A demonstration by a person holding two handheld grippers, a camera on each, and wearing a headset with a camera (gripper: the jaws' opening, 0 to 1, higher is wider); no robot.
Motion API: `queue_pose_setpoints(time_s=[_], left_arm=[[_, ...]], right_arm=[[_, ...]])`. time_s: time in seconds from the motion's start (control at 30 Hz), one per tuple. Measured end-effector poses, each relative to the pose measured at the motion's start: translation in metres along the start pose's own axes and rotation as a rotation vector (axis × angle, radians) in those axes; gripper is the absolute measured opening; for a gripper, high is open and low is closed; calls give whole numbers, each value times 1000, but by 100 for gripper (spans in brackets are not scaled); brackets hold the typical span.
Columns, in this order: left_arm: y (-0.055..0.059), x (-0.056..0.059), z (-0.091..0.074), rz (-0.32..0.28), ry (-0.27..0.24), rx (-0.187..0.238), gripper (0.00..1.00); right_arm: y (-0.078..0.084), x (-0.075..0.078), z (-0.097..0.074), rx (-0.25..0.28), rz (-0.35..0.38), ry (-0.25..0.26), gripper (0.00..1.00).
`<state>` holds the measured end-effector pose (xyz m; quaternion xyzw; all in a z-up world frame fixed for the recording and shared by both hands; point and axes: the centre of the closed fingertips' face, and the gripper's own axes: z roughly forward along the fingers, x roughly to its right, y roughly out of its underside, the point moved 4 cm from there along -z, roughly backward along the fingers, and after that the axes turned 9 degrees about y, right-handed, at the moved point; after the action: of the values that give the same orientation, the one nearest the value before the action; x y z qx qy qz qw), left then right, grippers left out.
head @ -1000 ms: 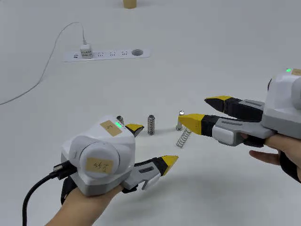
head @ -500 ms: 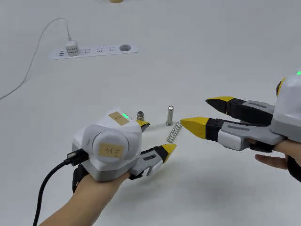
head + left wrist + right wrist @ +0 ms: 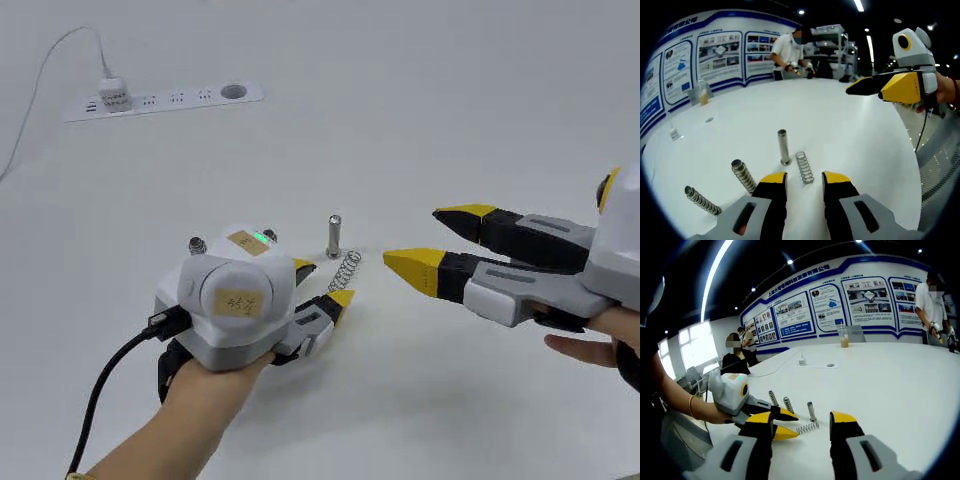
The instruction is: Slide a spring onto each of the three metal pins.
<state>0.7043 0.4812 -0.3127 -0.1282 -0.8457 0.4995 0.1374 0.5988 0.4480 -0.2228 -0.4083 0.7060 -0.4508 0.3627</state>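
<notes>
1. At the far left of the white bench in the head view lies a white power strip. A white charger plug sits in its left end. No print on either can be read.
2. The left gripper is held low over the bench, with a black cable leaving its rear. Two tan stickers on its white housing carry handwritten marks too blurred to read. Its yellow-tipped jaws stand apart and hold nothing.
3. In the left gripper view, two sprung pins stand left of the jaws, each metal pin wearing a spring.
4. The bare pin stands upright just right of them, its shaft uncovered.
5. The loose spring lies flat on the bench just beside the bare pin's base, apart from it. Its near end sits just ahead of the gap between the left gripper's tips.
6. The right gripper hovers above the bench to the right. Its jaws are spread wide and empty, pointing toward the loose spring.
7. In the right gripper view, wall boards show blue headings in Chinese characters too small to read.
</notes>
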Motion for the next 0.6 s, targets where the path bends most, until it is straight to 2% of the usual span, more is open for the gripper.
queue_pose_setpoints(time_s=[0.17, 0.23, 0.47, 0.6], left_arm=[[2, 0, 5, -4, 15, -1, 26], [4, -1, 6, 18, 10, -15, 24], [10, 0, 11, 25, 15, -41, 20], [9, 0, 13, 38, 17, -36, 18]], right_arm=[[4, 3, -2, -10, 11, 14, 46], [4, 3, -3, -9, 12, 15, 45], [7, 7, -4, -15, 30, 32, 45], [9, 9, -3, -22, 33, 41, 44]])
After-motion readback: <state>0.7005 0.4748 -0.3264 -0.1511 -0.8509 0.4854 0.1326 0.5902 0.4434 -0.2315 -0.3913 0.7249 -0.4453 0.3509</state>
